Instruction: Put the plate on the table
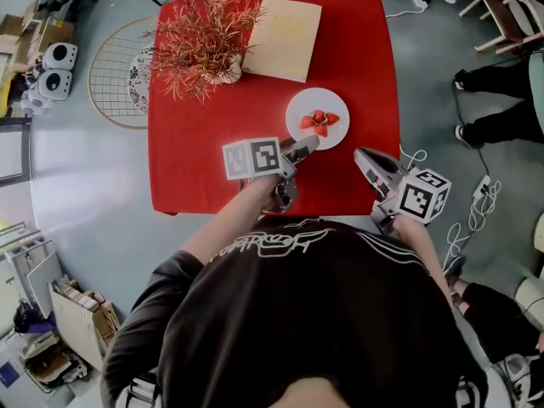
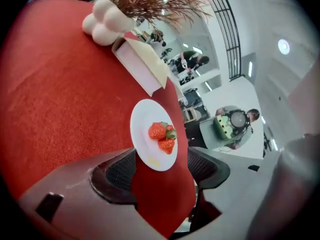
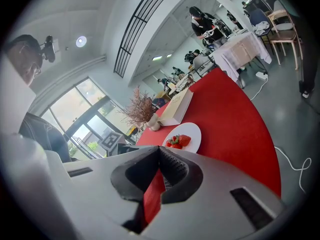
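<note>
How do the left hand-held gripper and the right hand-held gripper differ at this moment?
The left hand-held gripper has its jaws wide apart; the right hand-held gripper has them shut. The left one's tips are at the near rim of the plate; the right one is nearer the edge of the table, apart from the plate. Both hold nothing.

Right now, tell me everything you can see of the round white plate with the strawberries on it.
The round white plate looks like glossy ceramic, small and shallow. It lies flat on the red cloth-covered table, toward its right side. A few red strawberries with green tops sit at its middle. Its near rim lies between the open fingers of the left gripper, which do not seem to press it.
</note>
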